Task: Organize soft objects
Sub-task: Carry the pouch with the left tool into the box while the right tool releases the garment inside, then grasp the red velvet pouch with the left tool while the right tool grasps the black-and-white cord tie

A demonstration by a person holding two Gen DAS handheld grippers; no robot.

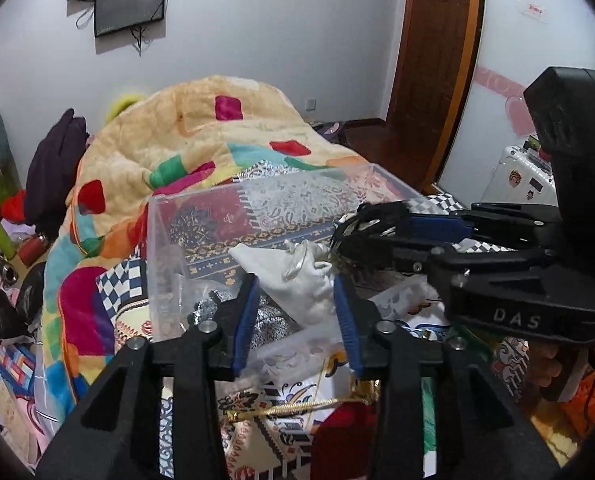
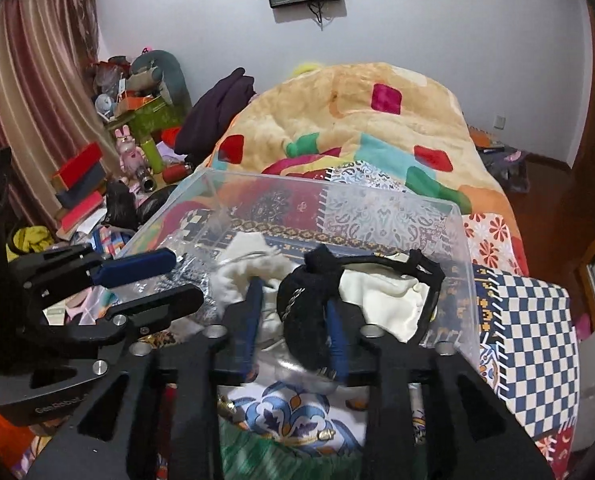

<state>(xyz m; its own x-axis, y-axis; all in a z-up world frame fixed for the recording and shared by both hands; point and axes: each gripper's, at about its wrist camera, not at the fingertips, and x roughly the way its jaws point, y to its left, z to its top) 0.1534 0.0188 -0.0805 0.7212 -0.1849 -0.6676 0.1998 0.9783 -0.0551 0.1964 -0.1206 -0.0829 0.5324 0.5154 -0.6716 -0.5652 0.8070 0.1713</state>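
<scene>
A clear plastic box (image 1: 165,240) stands on the bed and also shows in the right wrist view (image 2: 463,248). My left gripper (image 1: 295,280) is over the box, jaws apart, with a white drawstring pouch (image 1: 297,276) between the blue pads, touching the right one. My right gripper (image 2: 295,308) holds a black pouch (image 2: 309,312) with a black cord (image 2: 429,276) over the box. A cream cloth (image 2: 381,300) lies inside. A silvery sequined item (image 1: 265,320) lies in the box. The right gripper also shows in the left wrist view (image 1: 361,228), at the right.
A patchwork bedspread (image 2: 537,320) covers the bed, with a heaped orange blanket (image 1: 177,136) behind the box. Clutter and boxes (image 2: 81,184) crowd the floor on the left. A gold cord (image 1: 297,406) lies near the front. A wooden door (image 1: 433,60) stands at right.
</scene>
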